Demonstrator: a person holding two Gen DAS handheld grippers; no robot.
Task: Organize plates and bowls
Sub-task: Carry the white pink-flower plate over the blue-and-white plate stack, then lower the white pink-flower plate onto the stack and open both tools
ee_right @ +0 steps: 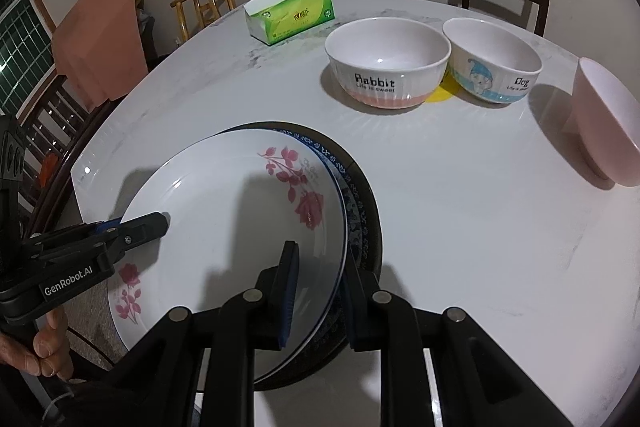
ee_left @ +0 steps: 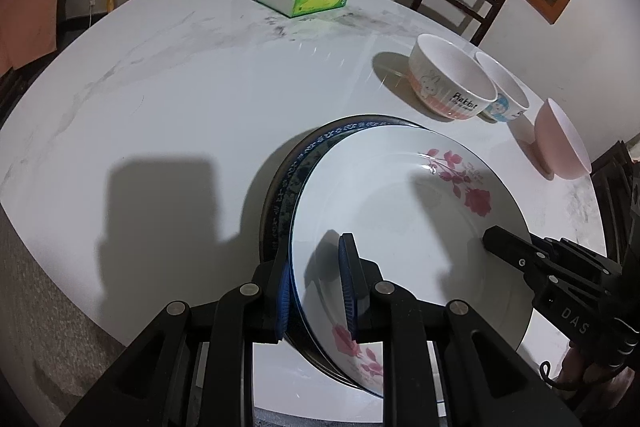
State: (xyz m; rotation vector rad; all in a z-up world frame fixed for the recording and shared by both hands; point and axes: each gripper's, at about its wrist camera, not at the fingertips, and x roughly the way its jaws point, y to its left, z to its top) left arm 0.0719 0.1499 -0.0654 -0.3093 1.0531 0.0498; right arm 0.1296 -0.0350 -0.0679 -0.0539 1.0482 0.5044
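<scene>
The scene is lit from above by indoor light. Hard, dark shadows are thrown onto the pale surface [ee_left: 160,115] and across the plate [ee_right: 224,227]. Small glints are seen on the glaze. Edges are bent and darkened by the fisheye; focus is sharp.

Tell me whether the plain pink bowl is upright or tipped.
Tipped: the plain pink bowl lies on its side on the white marble table, its opening facing sideways.

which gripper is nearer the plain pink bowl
Right. The right gripper clamps the plate stack's edge facing the pink bowl; the left gripper clamps the opposite edge, farther away.
</scene>
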